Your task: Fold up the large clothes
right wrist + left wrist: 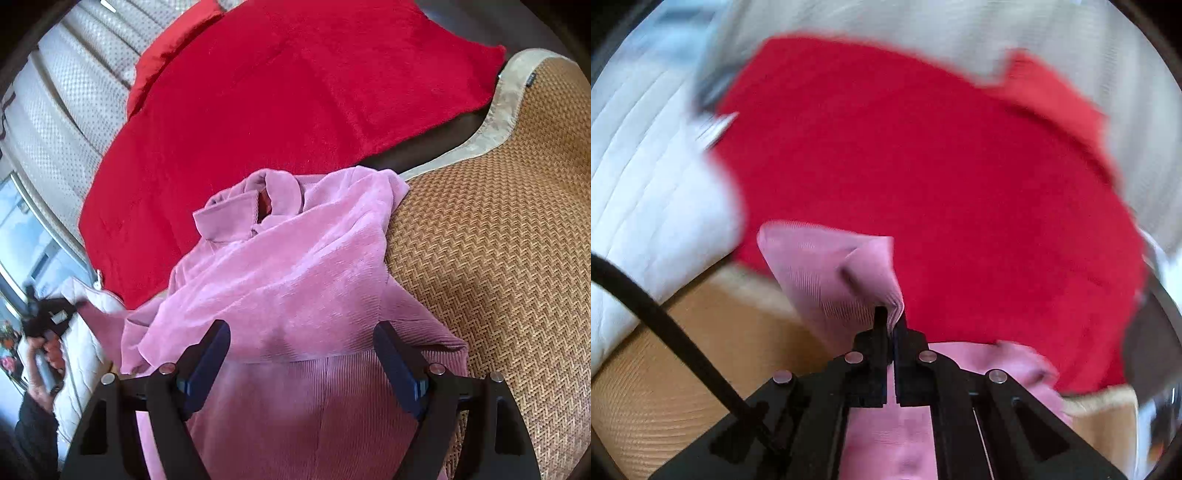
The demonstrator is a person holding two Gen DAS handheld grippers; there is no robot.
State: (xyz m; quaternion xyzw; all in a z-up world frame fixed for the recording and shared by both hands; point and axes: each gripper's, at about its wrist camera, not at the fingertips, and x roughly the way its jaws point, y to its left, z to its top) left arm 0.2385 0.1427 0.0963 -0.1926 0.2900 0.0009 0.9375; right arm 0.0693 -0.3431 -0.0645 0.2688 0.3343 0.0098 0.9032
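A pink corduroy shirt lies crumpled on a woven mat, its collar toward the red blanket. My left gripper is shut on a pinched fold of the pink shirt and holds it lifted; the left wrist view is motion-blurred. My right gripper is open, its two fingers spread above the shirt's lower part, holding nothing. The left gripper also shows at the far left of the right wrist view, held by a hand, with a shirt edge stretched to it.
The red blanket covers the back of the surface, with a red cushion behind it. White quilted upholstery runs along the left. A white cushion lies to the left. A black cable crosses the left wrist view.
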